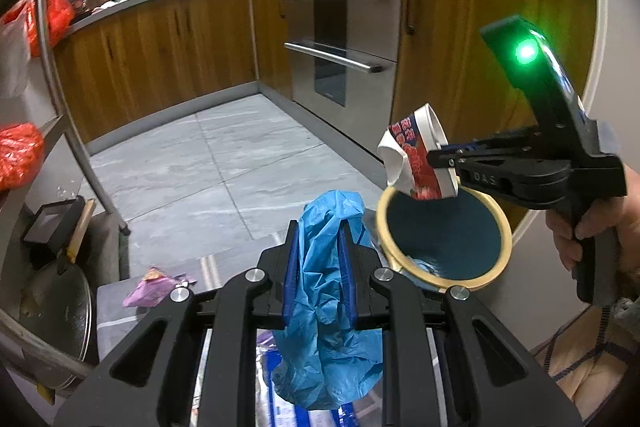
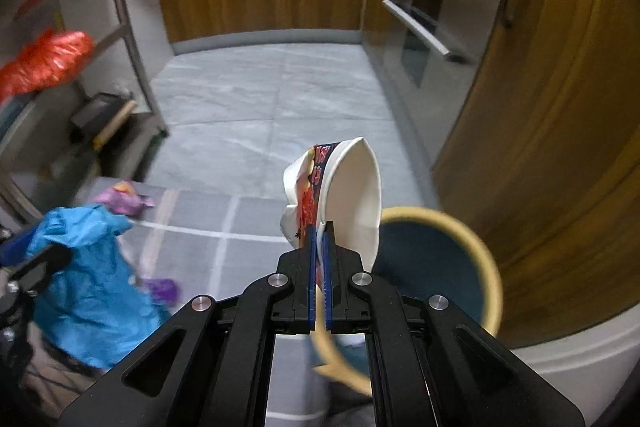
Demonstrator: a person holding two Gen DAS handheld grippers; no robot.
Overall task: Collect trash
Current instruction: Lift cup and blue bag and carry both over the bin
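A crushed paper cup (image 2: pixel 340 195) hangs over the rim of the round bin (image 1: pixel 505 239), pinched in the right gripper (image 2: pixel 320 231). The left gripper (image 1: pixel 318 227) clamps a crumpled blue plastic bag (image 1: pixel 324 307) just beside the bin. A purple wrapper (image 1: pixel 150 287) lies on the grey mat (image 2: pixel 248 251). The bin's dark inside shows only a pale scrap.

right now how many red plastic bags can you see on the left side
2, both by the metal rack: one hanging up near the counter's end, one lower on a shelf. More may be hidden beyond the frame edge.
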